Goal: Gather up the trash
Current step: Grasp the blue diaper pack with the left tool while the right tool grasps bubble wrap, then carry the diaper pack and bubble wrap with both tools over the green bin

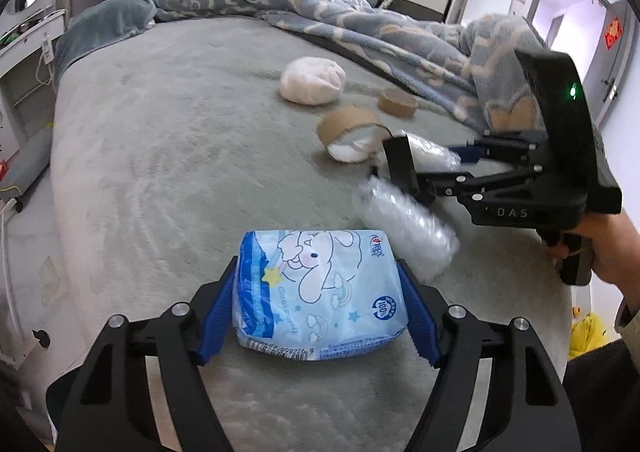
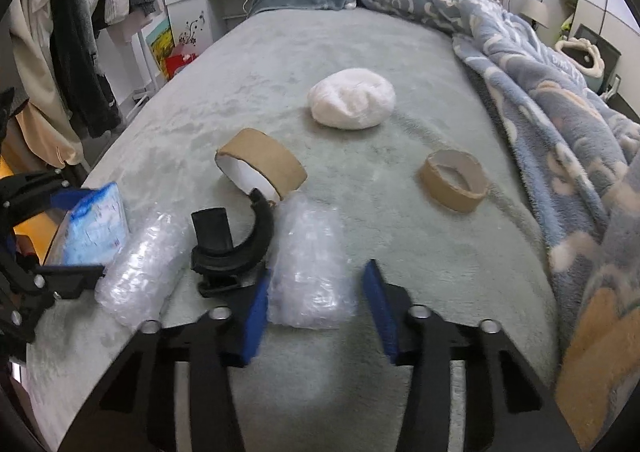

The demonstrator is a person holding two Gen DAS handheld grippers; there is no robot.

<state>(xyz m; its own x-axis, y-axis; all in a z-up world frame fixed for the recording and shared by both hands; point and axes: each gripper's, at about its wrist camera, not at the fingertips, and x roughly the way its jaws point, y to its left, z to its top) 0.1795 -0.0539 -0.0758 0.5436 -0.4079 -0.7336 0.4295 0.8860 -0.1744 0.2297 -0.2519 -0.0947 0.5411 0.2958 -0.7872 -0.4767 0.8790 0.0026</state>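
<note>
The right gripper [image 1: 394, 168] hides part of one bubble-wrap roll [image 1: 434, 154], perhaps its middle.

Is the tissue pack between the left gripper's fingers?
Yes: the tissue pack sits between the left gripper's blue pads on the bed.

Even, soft indoor light, faint shadows.
Strong fisheye bending, dark vignette corners; bubble wrap roll [image 1: 406, 226] motion-blurred.
</note>
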